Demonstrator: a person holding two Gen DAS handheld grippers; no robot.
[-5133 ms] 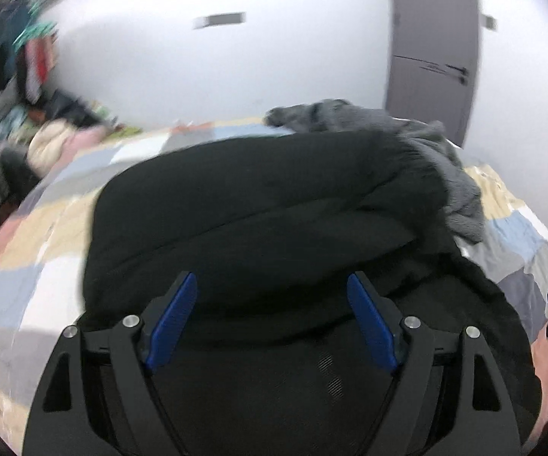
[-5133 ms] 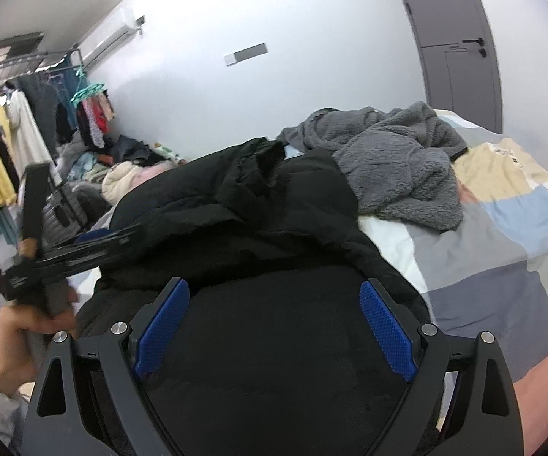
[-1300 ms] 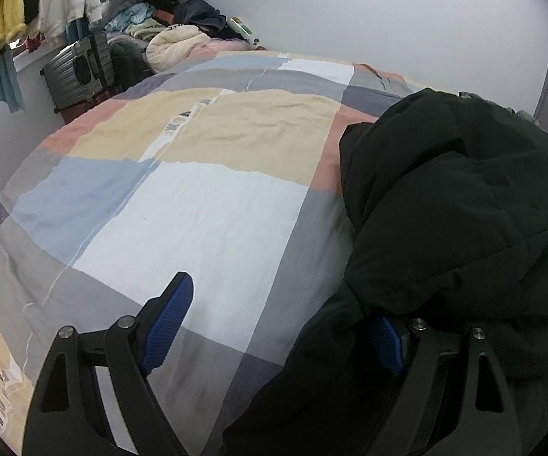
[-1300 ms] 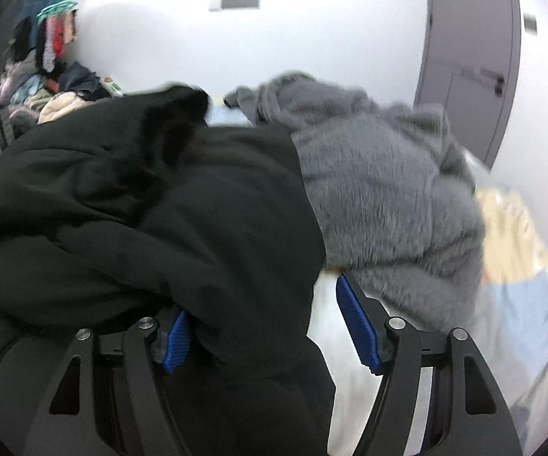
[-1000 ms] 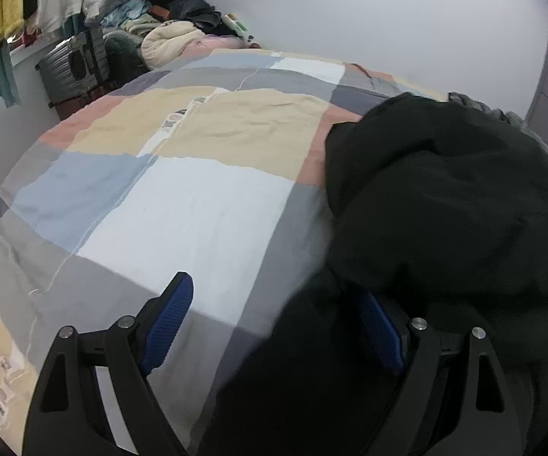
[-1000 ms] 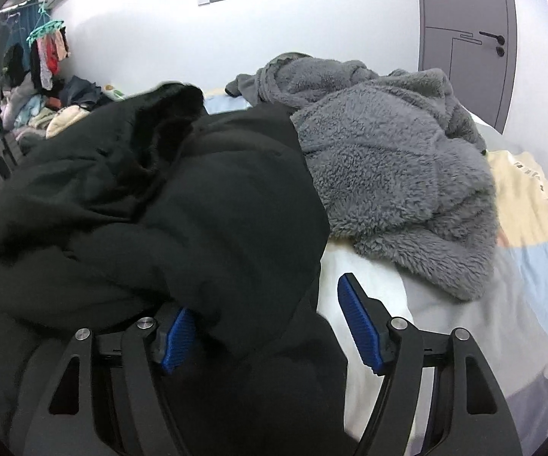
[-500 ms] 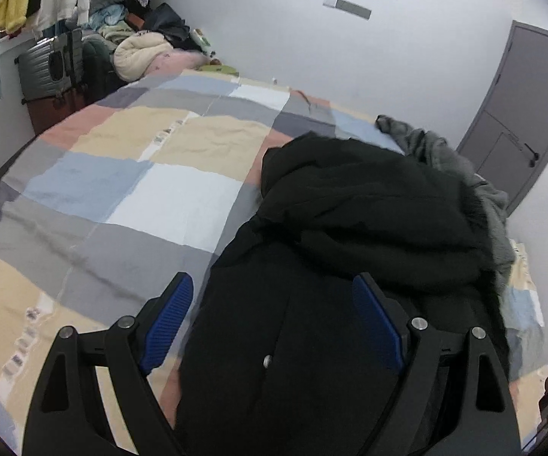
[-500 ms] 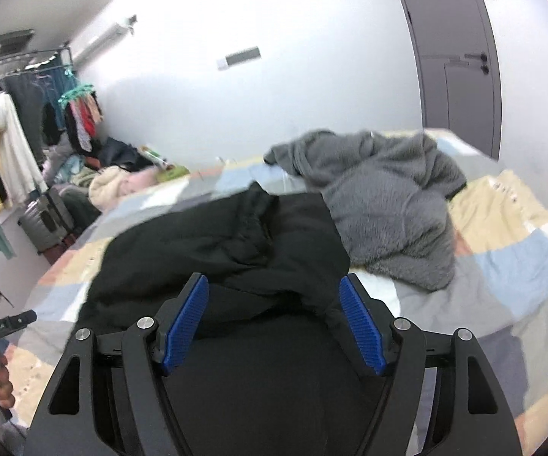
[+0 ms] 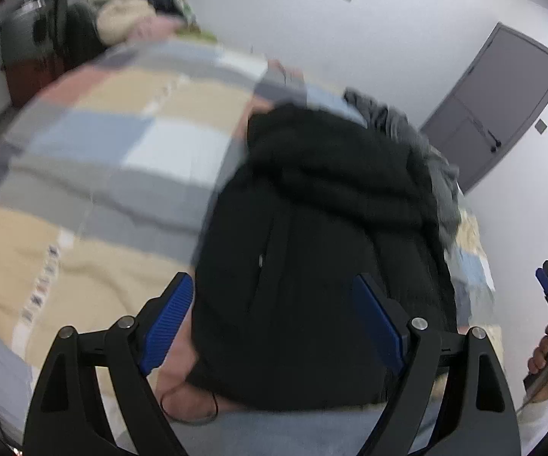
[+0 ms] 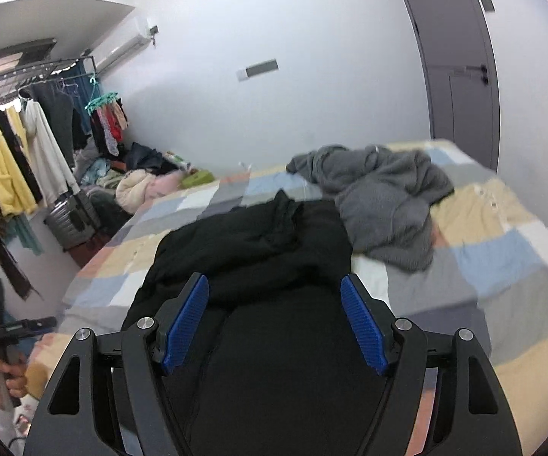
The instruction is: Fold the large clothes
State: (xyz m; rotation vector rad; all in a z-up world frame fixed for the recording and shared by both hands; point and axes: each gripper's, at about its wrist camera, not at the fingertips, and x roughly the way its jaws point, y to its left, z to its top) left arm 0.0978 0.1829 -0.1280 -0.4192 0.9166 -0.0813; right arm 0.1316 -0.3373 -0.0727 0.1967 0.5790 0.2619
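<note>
Left gripper (image 9: 270, 319): spread, empty, above black coat (image 9: 323, 235).
Right gripper (image 10: 274, 323): spread, empty, angled down over coat's near end.
Bed (image 10: 501, 250): under coat.

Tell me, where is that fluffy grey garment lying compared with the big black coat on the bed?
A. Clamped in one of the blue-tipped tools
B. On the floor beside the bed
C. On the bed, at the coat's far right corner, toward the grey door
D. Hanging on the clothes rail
C: in the right wrist view the grey fleece lies crumpled on the patchwork bedspread, beyond and to the right of the black coat, on the side of the door.
</note>
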